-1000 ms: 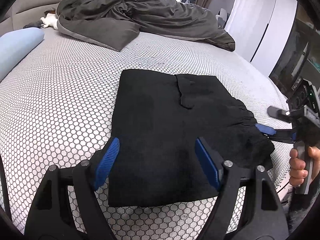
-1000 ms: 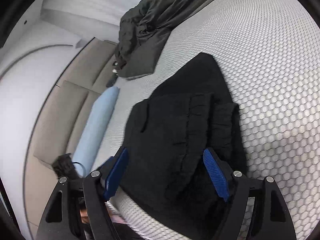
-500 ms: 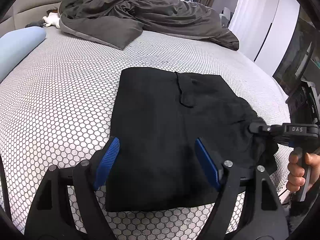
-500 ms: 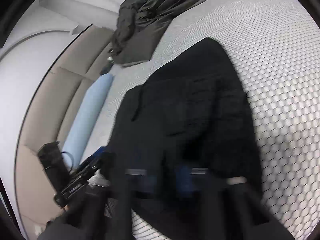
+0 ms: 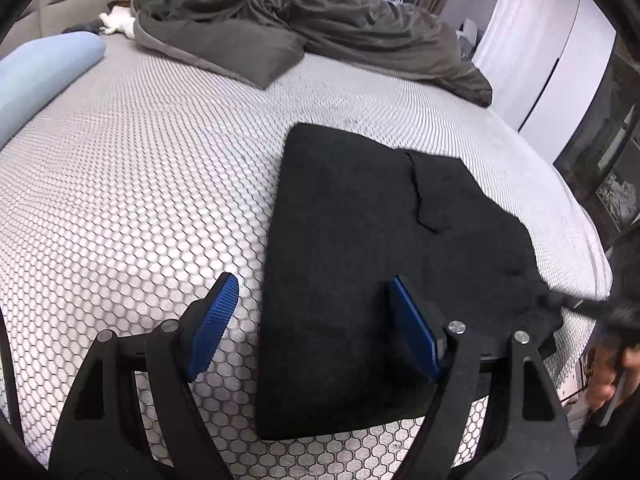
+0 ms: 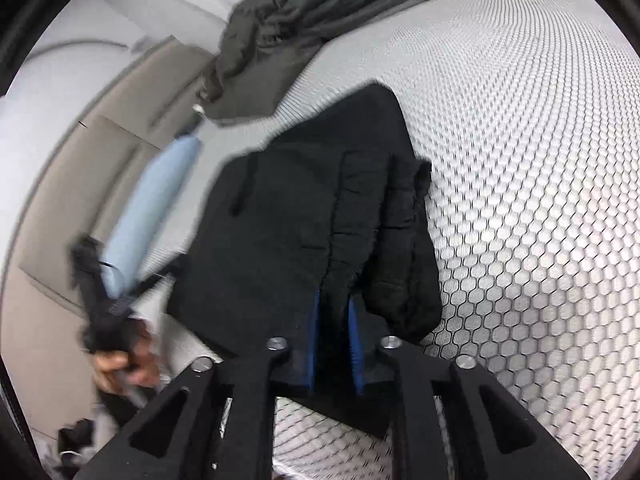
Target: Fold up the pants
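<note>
Right hand-held gripper [image 6: 335, 344] just pinched the black pants [image 5: 360, 260] waistband, jaws now easing apart; left hand-held gripper [image 5: 312, 328] stays released. Next fold starting.

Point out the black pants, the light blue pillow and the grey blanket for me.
Black pants [image 5: 352, 248]: left wrist view, flat middle of the folded cloth.
Light blue pillow [image 5: 44, 68]: left wrist view, its rounded end.
Grey blanket [image 5: 288, 12]: left wrist view, middle of the crumpled heap.

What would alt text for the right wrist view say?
The right gripper's blue fingers, now opening, have a gathered ridge of the folded black pants between them on a honeycomb-patterned bed. A grey duvet and blue bolster lie behind.
</note>
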`<state>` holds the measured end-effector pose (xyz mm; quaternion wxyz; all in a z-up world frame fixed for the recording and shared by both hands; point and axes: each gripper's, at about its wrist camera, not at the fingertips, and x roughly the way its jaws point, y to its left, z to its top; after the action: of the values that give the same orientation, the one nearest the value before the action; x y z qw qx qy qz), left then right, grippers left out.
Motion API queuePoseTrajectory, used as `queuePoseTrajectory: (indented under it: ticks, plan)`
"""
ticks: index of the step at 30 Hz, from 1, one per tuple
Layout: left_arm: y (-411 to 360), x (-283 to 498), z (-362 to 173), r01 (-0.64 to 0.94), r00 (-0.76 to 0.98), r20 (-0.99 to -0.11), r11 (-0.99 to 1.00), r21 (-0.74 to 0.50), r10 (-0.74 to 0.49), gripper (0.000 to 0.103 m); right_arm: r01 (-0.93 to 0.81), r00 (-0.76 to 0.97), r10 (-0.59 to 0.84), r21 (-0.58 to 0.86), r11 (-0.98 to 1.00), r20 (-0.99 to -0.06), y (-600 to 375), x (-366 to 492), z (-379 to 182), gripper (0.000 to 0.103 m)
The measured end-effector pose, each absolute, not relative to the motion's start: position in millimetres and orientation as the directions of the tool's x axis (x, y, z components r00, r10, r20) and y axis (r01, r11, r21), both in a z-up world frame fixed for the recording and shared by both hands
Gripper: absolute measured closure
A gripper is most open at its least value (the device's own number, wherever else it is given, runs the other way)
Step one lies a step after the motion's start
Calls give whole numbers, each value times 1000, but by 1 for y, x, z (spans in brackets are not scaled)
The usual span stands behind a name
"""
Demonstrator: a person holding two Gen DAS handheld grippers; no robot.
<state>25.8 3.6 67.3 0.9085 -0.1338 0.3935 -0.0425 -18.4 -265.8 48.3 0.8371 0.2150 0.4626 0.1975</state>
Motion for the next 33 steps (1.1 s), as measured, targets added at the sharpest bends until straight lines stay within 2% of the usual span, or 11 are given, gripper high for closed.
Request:
queuePoseTrajectory:
  ticks: [1,2,3,10,13,18,21,25,33]
  plan:
    - [1,26,66,-25,683,-708,963,-268,-180,27,-130,532,509,529,839,-676,-272,-22,56,65]
    - [-2,27,64,-18,681,-711,967,-255,-174,27,-123,556,493,520,845,-669,-277,-24,60,51]
    - [-4,28,63,-12,681,-713,970,-242,-169,27,-111,571,482,519,848,-665,-282,-25,61,49]
    - [-10,31,61,-3,676,-717,972,-236,-172,27,-116,511,576,613,782,-638,-273,-16,52,49]
    - [-9,32,60,-5,675,-717,971,-241,-174,27,-155,508,655,689,708,-559,-271,-17,58,49]
    - [-10,30,61,-6,675,-718,972,-235,-170,27,-91,468,618,661,745,-632,-275,-15,45,49]
    - [-10,29,62,-8,677,-717,972,-234,-167,27,-101,453,668,711,696,-590,-284,-18,43,49]
    - [-9,29,62,-10,677,-717,972,-236,-167,27,-200,439,753,763,614,-490,-278,-23,61,49]
    - [-11,29,63,-11,677,-717,972,-235,-165,27,-138,384,708,721,679,-593,-259,-11,38,49]
